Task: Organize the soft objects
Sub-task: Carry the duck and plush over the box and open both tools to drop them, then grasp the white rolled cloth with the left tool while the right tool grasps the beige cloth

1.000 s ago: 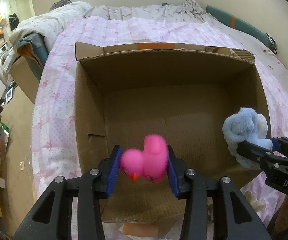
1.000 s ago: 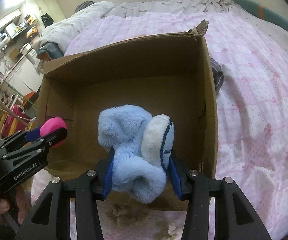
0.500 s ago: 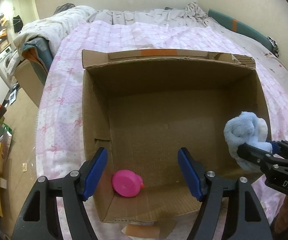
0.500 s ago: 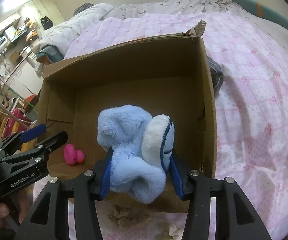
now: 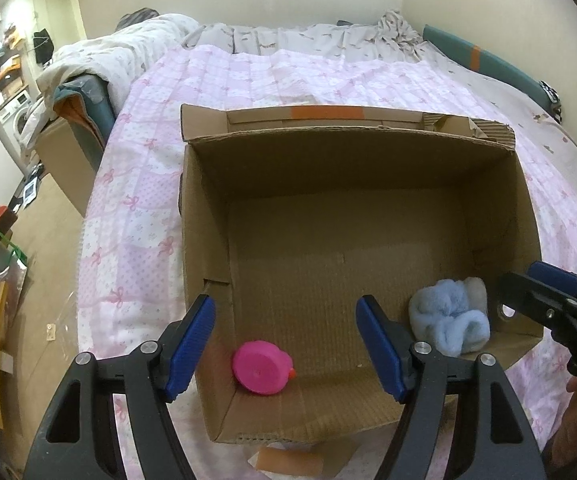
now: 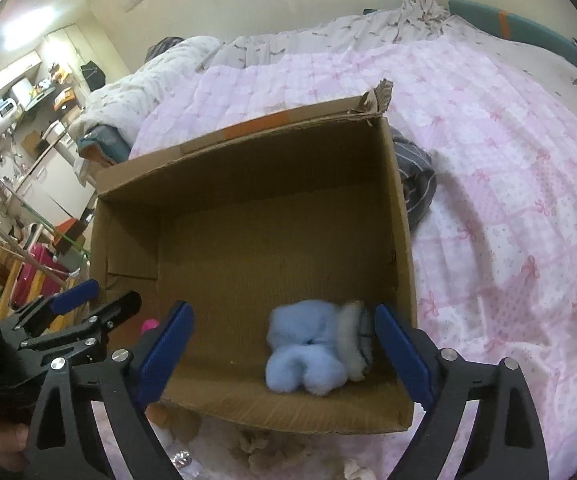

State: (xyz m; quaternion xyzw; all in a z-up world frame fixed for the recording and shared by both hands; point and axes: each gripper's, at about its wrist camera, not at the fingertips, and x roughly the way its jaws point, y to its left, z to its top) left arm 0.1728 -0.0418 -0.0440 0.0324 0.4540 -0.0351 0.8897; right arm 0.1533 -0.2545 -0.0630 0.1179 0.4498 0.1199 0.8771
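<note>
An open cardboard box (image 5: 204, 216) stands on the pink bed; it also shows in the right wrist view (image 6: 402, 240). A pink toy duck (image 5: 262, 366) lies on the box floor at the near left; only a sliver of the duck (image 6: 150, 325) shows in the right wrist view. A light blue plush toy (image 5: 450, 322) lies on the floor at the near right, also seen in the right wrist view (image 6: 316, 354). My left gripper (image 5: 286, 350) is open and empty above the duck. My right gripper (image 6: 284, 356) is open and empty above the plush.
A pink quilt (image 5: 148, 184) covers the bed around the box. A dark striped cloth (image 6: 418, 184) lies right of the box. A rumpled duvet (image 5: 128, 52) lies at the back left. The floor with clutter and a smaller box (image 5: 60, 160) is to the left.
My left gripper opened and the pink duck dropped into the box. Then my right gripper opened and the blue plush dropped to the box floor.
</note>
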